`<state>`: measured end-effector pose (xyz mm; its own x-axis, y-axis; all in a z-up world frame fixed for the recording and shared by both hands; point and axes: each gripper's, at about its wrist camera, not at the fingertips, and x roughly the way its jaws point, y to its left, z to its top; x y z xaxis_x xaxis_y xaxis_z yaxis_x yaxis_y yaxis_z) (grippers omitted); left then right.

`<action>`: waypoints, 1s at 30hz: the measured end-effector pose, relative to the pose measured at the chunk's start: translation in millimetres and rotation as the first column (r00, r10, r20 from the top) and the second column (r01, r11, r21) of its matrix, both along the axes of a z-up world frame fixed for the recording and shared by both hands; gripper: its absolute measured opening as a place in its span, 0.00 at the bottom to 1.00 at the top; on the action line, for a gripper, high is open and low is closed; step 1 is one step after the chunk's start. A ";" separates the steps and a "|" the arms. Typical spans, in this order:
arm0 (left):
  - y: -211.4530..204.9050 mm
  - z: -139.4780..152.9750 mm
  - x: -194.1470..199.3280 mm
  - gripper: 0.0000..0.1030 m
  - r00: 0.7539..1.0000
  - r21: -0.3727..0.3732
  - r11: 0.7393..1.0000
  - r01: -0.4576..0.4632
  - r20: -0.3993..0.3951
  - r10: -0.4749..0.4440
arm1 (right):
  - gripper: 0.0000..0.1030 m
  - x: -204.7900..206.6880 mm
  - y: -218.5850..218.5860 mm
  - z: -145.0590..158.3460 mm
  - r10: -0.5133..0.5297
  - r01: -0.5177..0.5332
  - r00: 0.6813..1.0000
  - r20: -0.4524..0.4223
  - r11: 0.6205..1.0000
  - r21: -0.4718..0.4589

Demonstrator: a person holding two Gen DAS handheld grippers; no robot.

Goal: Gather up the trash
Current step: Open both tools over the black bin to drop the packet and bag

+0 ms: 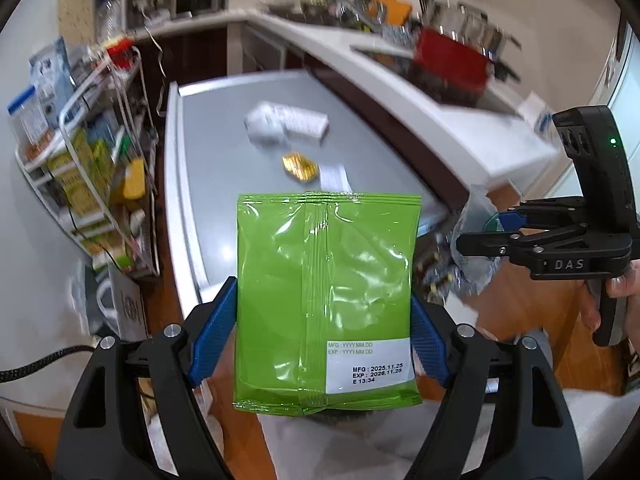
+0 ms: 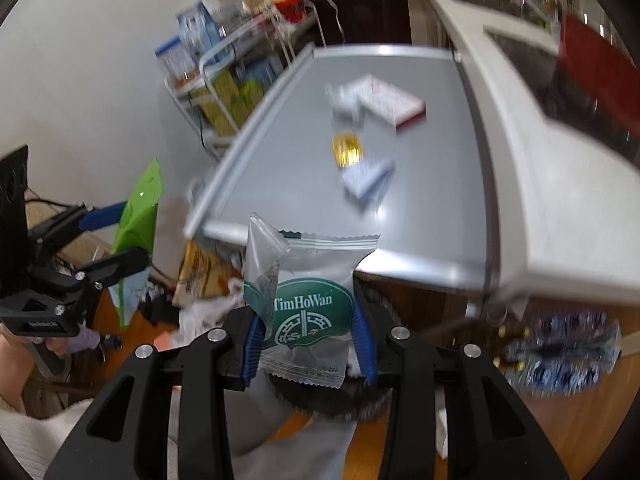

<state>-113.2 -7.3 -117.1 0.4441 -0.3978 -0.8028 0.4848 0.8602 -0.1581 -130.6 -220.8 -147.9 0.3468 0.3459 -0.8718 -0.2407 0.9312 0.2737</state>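
the green packet (image 1: 326, 300) stands upright between the blue pads of the left hand-held gripper (image 1: 324, 332), pinched by its side edges, long axis running from 6 to 12 o'clock in the left wrist view. the clear timhowan wrapper (image 2: 310, 312) sits the same way in the right hand-held gripper (image 2: 308, 344), jaws closed in on its sides, torn top corner flopping toward 11 o'clock. both are held off the desk (image 2: 420, 208), above the wooden floor. more litter lies ahead at 12 o'clock on the desk: a gold wrapper (image 2: 347, 150), a small white box (image 2: 368, 180) touching it, and a larger white carton (image 2: 390, 104) farther back. with both hand-held grippers full, i judge that a drop-off comes before these; where the bin stands i cannot tell.
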 end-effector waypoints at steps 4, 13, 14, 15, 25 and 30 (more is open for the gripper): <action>-8.9 -29.5 -5.5 0.76 0.998 0.050 0.998 0.030 -0.062 -0.027 | 0.37 -11.5 -5.0 -39.7 -0.028 0.029 0.995 -0.097 0.999 0.013; -23.0 -101.9 -7.3 0.76 0.975 0.121 0.991 0.063 -0.221 -0.035 | 0.37 -17.7 1.3 -116.8 -0.045 0.041 0.970 -0.241 0.999 -0.024; -24.4 -109.5 -5.2 0.76 0.971 0.124 0.990 0.063 -0.236 -0.032 | 0.37 -17.8 2.2 -122.5 -0.047 0.042 0.968 -0.247 0.999 -0.025; -25.6 -115.4 -3.7 0.76 0.969 0.124 0.990 0.063 -0.247 -0.031 | 0.37 -15.4 2.4 -125.8 -0.051 0.045 0.966 -0.253 0.999 -0.029; -35.7 -150.2 6.8 0.77 0.955 0.145 0.988 0.050 -0.298 -0.005 | 0.37 -3.1 4.3 -156.4 -0.083 0.073 0.949 -0.305 0.996 -0.043; -39.0 -159.6 8.3 0.77 0.951 0.168 0.984 0.061 -0.310 -0.006 | 0.39 1.2 4.4 -168.1 -0.094 0.077 0.940 -0.327 0.995 -0.063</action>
<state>-104.8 -46.3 -276.7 0.1537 -0.2510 -0.9557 0.4649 0.8718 -0.1542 -129.3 -216.4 -316.0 0.0639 0.2820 -0.9573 -0.0640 0.9584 0.2781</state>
